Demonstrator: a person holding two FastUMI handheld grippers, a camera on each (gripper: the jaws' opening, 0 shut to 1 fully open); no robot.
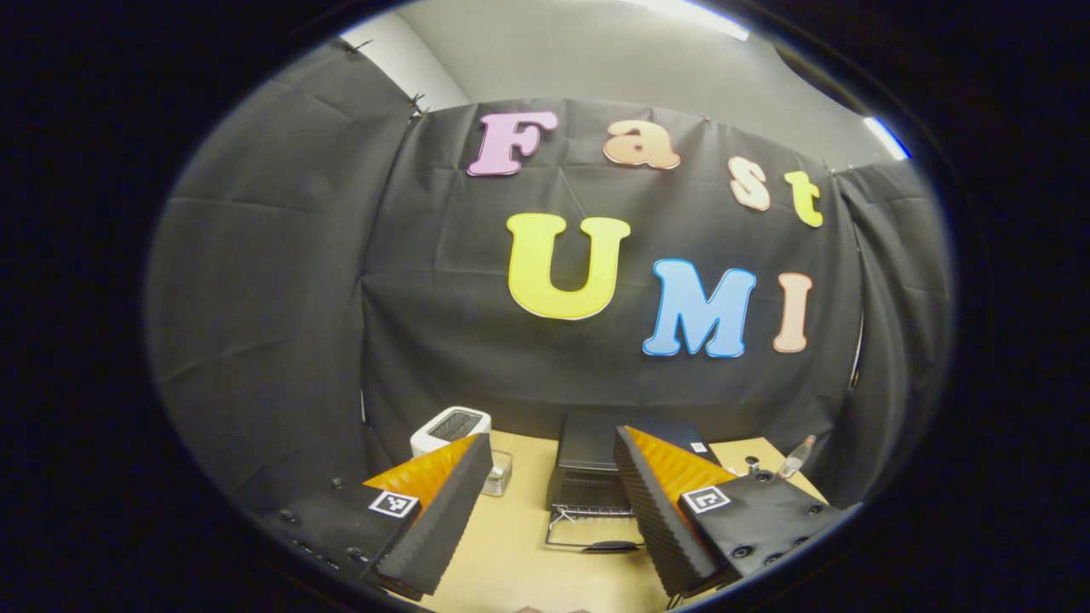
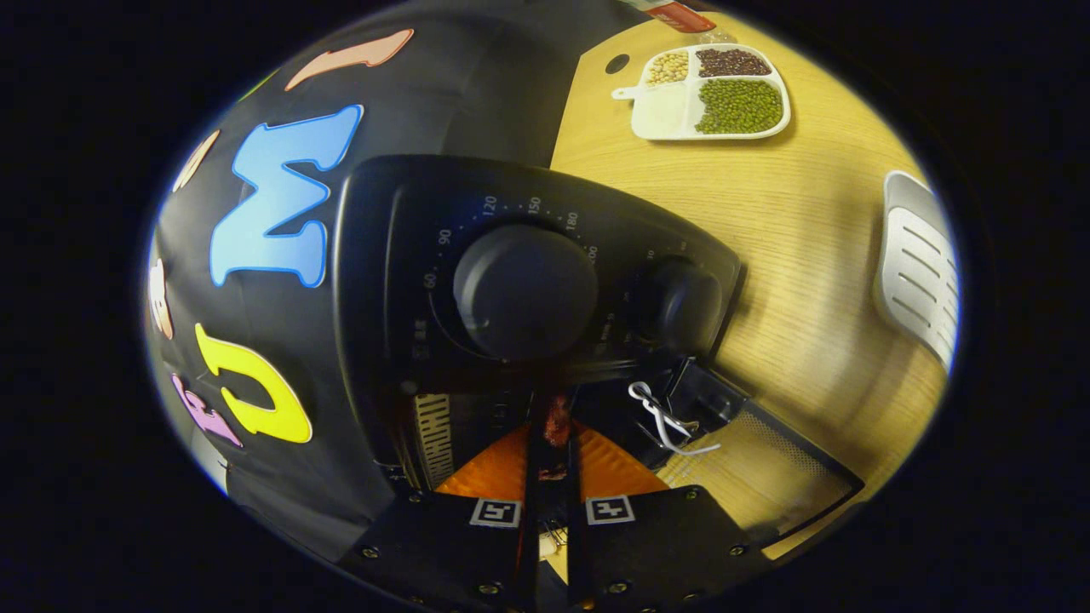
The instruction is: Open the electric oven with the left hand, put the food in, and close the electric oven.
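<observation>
While the oven (image 1: 596, 472) sits lower centre of the left gripper view with its door (image 1: 592, 532) dropped open, the left gripper (image 1: 553, 502) hangs back, fingers spread, empty. In the right gripper view the right gripper (image 2: 553, 443), bottom centre, is pinched tight on a dark food piece (image 2: 558, 421) at the oven mouth, wire rack (image 2: 668, 421) to its right. Judgement: go in level, clear the rack, release well inside.

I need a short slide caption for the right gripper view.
Right gripper, shut on the food, at the open electric oven.
</observation>
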